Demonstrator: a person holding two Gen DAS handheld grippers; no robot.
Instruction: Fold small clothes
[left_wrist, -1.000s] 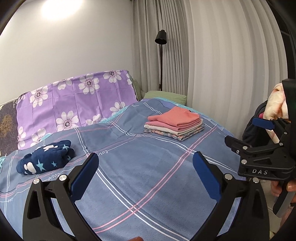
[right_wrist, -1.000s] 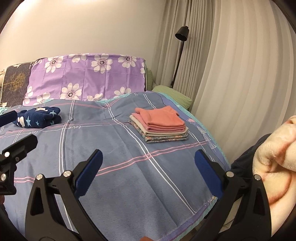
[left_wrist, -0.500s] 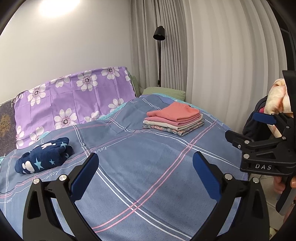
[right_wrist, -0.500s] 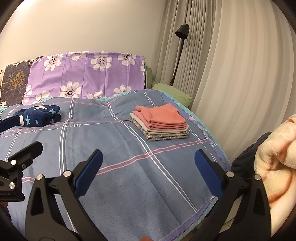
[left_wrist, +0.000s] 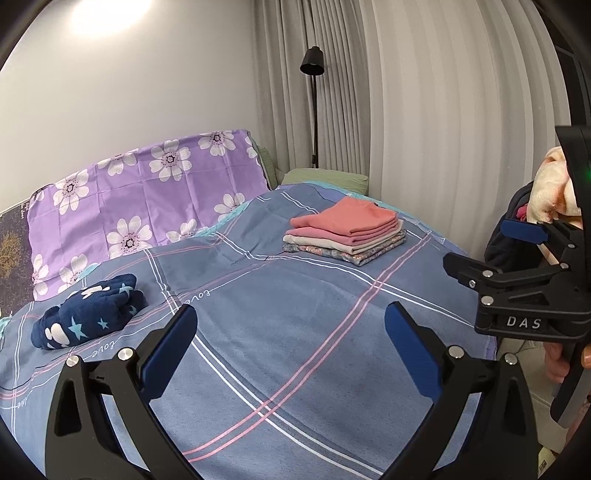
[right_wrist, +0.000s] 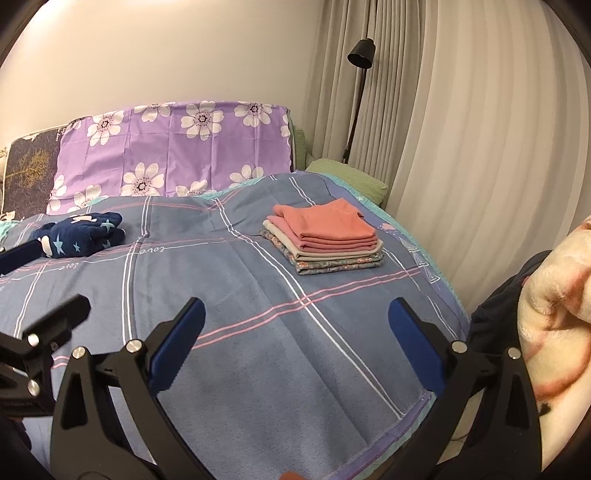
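A stack of folded clothes (left_wrist: 345, 230), salmon pink on top, lies on the blue plaid bed cover (left_wrist: 295, 317) at the far right; it also shows in the right wrist view (right_wrist: 325, 236). A crumpled navy garment with stars (left_wrist: 88, 312) lies at the left, also in the right wrist view (right_wrist: 79, 234). My left gripper (left_wrist: 290, 339) is open and empty above the bed. My right gripper (right_wrist: 295, 332) is open and empty too; it shows at the right of the left wrist view (left_wrist: 495, 254). A fluffy cream and pink garment (right_wrist: 554, 325) is piled beyond the bed's right edge.
A purple floral pillow (left_wrist: 147, 206) and a green pillow (left_wrist: 328, 177) lie at the bed's head. A black floor lamp (left_wrist: 314, 99) stands by the pleated curtains (left_wrist: 443, 129). A dark bag (right_wrist: 495, 321) sits beside the cream garment.
Both grippers have lifted and tilted slightly, so the bed sits lower in the views. Both stay open and empty. The clothes have not moved.
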